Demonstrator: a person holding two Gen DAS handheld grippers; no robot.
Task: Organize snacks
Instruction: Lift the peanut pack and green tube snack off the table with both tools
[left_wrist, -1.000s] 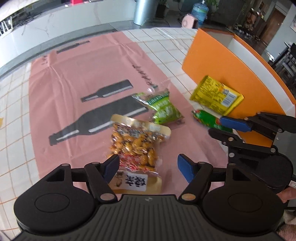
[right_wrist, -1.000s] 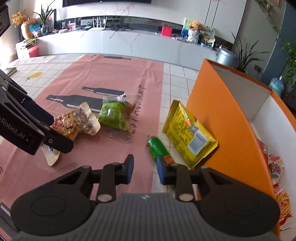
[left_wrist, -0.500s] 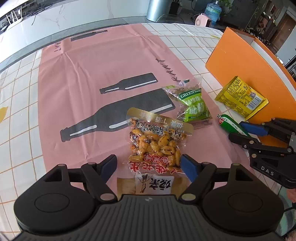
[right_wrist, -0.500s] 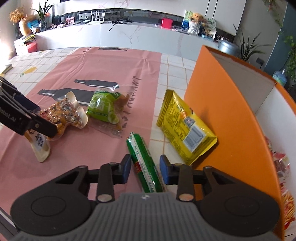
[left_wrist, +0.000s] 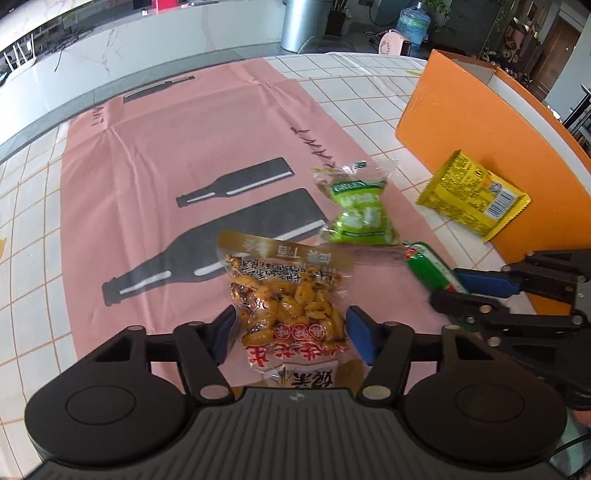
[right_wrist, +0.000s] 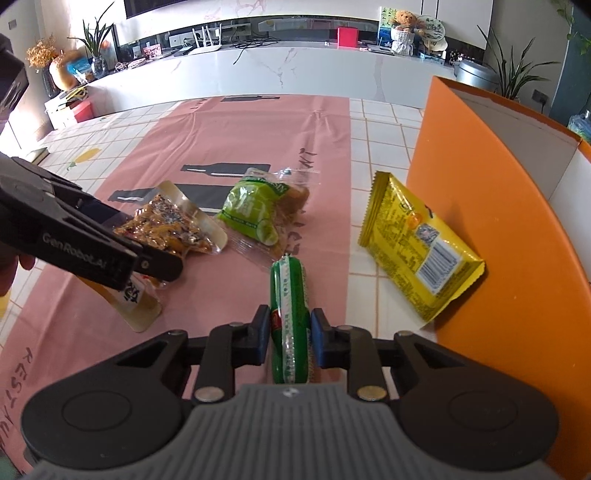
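Observation:
A clear bag of orange peanuts (left_wrist: 284, 306) lies on the pink mat between the blue pads of my left gripper (left_wrist: 290, 332), which is open around it. In the right wrist view the bag (right_wrist: 166, 229) lies behind the left gripper (right_wrist: 147, 254). My right gripper (right_wrist: 288, 336) is shut on a green sausage stick (right_wrist: 290, 314), also visible in the left wrist view (left_wrist: 430, 271). A green pea packet (right_wrist: 255, 210) and a yellow snack packet (right_wrist: 413, 243) lie beyond. The yellow one leans on the orange box (right_wrist: 491, 229).
The orange box (left_wrist: 476, 122) stands at the right on the white tiled tabletop and holds several snacks. The pink mat (left_wrist: 177, 155) with black bottle prints covers the table's middle. A marble counter (right_wrist: 295, 70) runs behind the table.
My left gripper has moved forward around the peanut bag. My right gripper has advanced over the green sausage stick and closed on it.

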